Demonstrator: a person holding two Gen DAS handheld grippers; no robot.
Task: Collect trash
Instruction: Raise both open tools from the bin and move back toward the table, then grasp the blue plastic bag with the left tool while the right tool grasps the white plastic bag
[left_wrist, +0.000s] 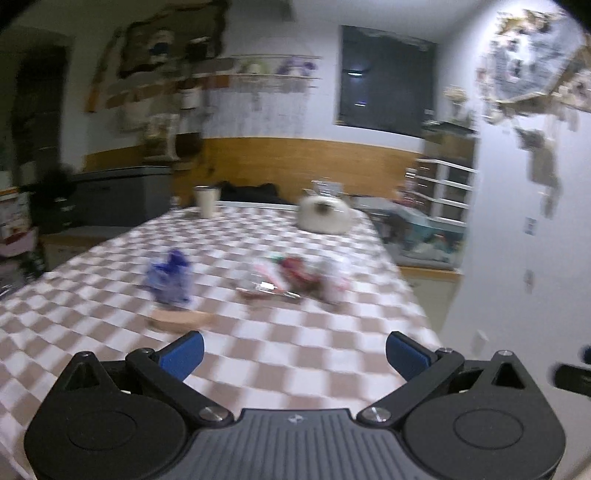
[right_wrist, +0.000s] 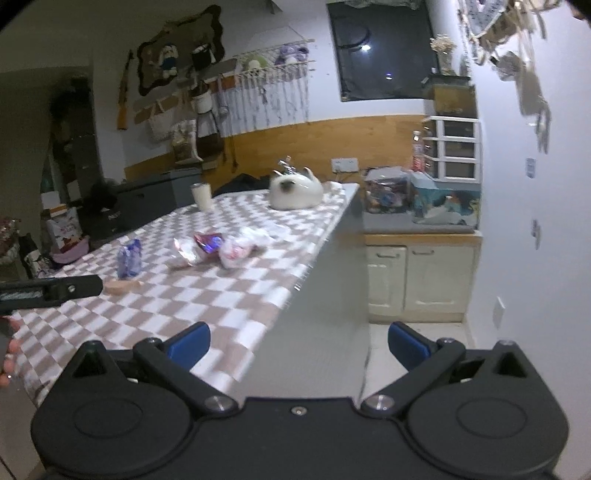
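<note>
Two hand-held grippers hang over a checked tablecloth (left_wrist: 280, 354) strewn with litter. The left gripper (left_wrist: 294, 352) has its blue-padded jaws spread wide and empty above the near end of the table. The right gripper (right_wrist: 298, 343) is equally wide and empty, and straddles the table's right-hand edge, one finger over the cloth and the other over the floor.

In the left wrist view, the trash lies toward 12 o'clock. A blue crumpled wrapper (left_wrist: 170, 277) sits at about 11 o'clock with a flat tan scrap (left_wrist: 181, 318) just in front of it. A cluster of clear and red wrappers (left_wrist: 295, 278) lies at 12 to 1 o'clock. Farther back stand a pale cup (left_wrist: 207, 201) and a white cat-shaped object (left_wrist: 325, 218), neither obviously trash. No bin is visible.

Nothing has yet been picked up. The risks ahead lie in the material. Thin crinkled film could slip from the pads or pinch together with the cloth, dragging it. The tan scrap lies too flat for an easy bite. Motion blur in the left view suggests haste, which could scatter the light wrappers.
</note>
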